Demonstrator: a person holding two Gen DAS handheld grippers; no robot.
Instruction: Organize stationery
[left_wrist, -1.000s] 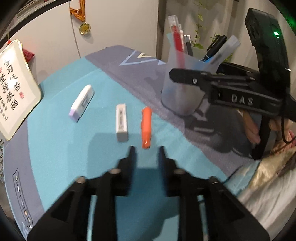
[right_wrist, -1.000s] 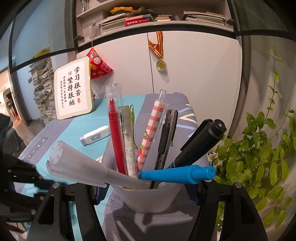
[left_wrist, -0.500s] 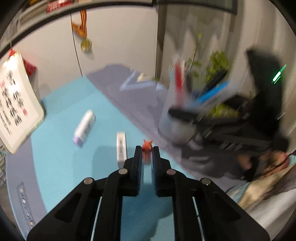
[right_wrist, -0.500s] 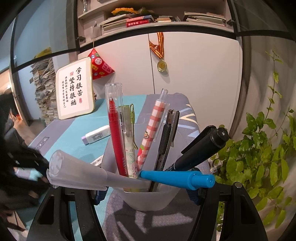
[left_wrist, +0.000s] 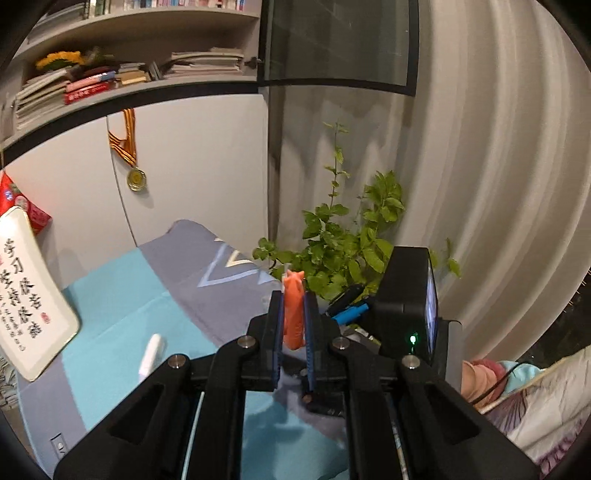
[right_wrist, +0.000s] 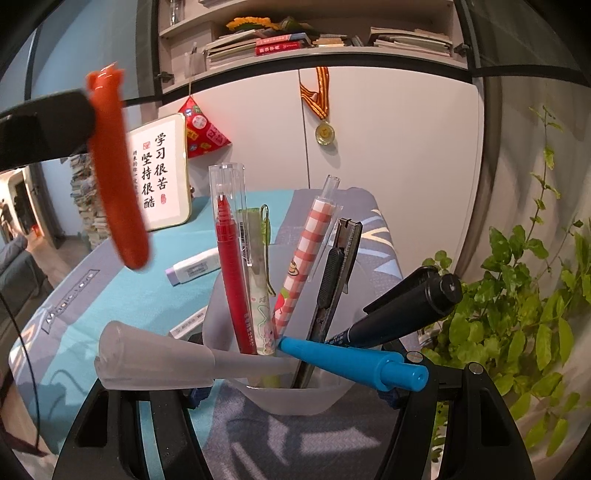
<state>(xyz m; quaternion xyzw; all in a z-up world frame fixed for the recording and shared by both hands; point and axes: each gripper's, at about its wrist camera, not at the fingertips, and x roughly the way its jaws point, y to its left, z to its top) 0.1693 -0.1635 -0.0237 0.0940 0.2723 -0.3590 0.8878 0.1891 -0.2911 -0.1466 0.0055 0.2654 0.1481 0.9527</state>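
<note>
Left hand-held gripper (left_wrist: 293, 314): clamped on orange pen (left_wrist: 293, 310), pen upright between the pads, held in the air above the desk (left_wrist: 122, 306), up and left of the cup in right wrist view. Right hand-held gripper (right_wrist: 291, 395): wide apart, closed against both sides of frosted pen cup (right_wrist: 295, 398), cup standing on the grey mat. In cup: red pen (right_wrist: 232, 277), checked pen (right_wrist: 306, 251), utility knife (right_wrist: 334, 280), black marker (right_wrist: 402, 306), blue pen (right_wrist: 354, 360). White correction tape (right_wrist: 194, 267) lying on teal mat behind the cup.
</note>
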